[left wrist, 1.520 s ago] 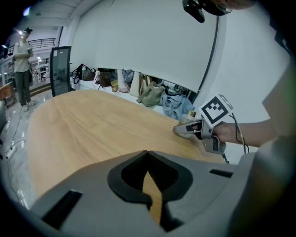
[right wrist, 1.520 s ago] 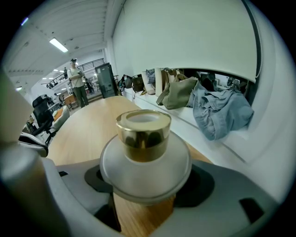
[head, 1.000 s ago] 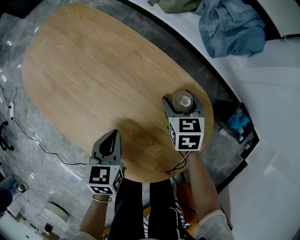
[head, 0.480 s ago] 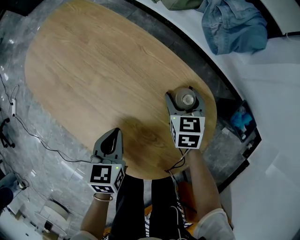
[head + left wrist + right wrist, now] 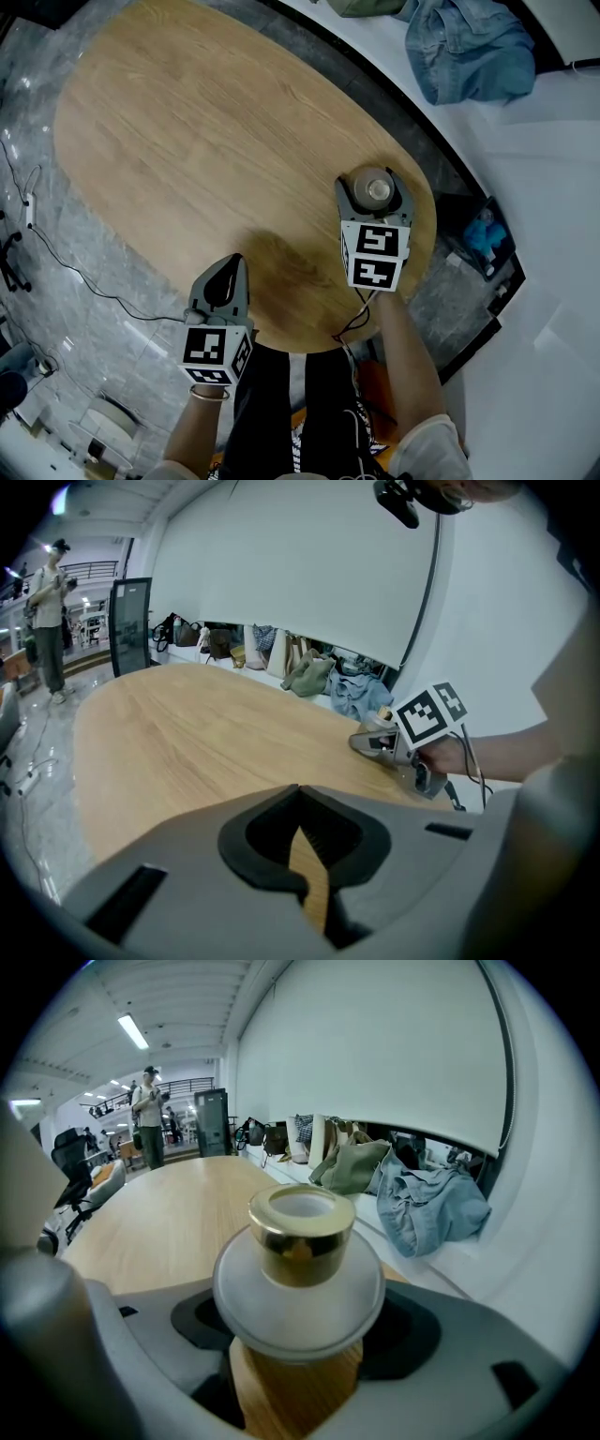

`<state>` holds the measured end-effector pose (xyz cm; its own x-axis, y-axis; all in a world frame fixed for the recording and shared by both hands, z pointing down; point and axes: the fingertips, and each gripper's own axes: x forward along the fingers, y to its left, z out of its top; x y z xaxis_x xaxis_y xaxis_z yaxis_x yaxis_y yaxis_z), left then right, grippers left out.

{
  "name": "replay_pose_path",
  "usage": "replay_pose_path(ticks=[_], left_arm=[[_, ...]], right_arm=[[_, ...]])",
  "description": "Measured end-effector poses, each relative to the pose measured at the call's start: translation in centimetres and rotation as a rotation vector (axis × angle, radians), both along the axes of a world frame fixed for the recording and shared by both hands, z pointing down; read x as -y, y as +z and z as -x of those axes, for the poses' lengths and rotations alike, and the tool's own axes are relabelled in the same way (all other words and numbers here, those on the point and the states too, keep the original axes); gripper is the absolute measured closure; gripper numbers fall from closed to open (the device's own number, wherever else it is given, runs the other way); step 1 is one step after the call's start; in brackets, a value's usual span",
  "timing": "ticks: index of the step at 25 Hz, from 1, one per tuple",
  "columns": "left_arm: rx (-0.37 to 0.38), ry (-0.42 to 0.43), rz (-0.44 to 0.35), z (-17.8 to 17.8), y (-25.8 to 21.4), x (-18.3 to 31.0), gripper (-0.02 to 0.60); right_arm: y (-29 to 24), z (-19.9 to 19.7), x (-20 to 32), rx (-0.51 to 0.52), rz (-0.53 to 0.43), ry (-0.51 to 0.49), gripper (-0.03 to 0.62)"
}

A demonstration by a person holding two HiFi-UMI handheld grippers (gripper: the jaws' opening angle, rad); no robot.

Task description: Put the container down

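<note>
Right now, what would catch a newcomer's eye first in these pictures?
A frosted round container with a gold collar sits clamped in the right tongs near the oval wooden table's right edge. Beyond it, a crumpled blue denim garment lies on a white ledge; the left tongs are shut and empty.

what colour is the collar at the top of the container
Shiny gold collar on the frosted white container; best in the right gripper view.

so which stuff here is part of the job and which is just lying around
Job: container, right gripper holding it, table.
Lying about: blue clothes, green cloth, left gripper (shut, empty).
</note>
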<state>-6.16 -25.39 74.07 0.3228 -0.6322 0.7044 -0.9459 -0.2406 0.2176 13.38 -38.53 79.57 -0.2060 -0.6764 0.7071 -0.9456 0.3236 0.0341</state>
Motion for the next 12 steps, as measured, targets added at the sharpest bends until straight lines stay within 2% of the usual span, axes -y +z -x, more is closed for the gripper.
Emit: replay_pose_path(ticks=[12], left_arm=[[-0.01, -0.013, -0.007, 0.3, -0.7, -1.7, 0.574]], right_arm=[[-1.5, -0.5, -1.2, 0.037, -0.049, 0.055, 0.252]])
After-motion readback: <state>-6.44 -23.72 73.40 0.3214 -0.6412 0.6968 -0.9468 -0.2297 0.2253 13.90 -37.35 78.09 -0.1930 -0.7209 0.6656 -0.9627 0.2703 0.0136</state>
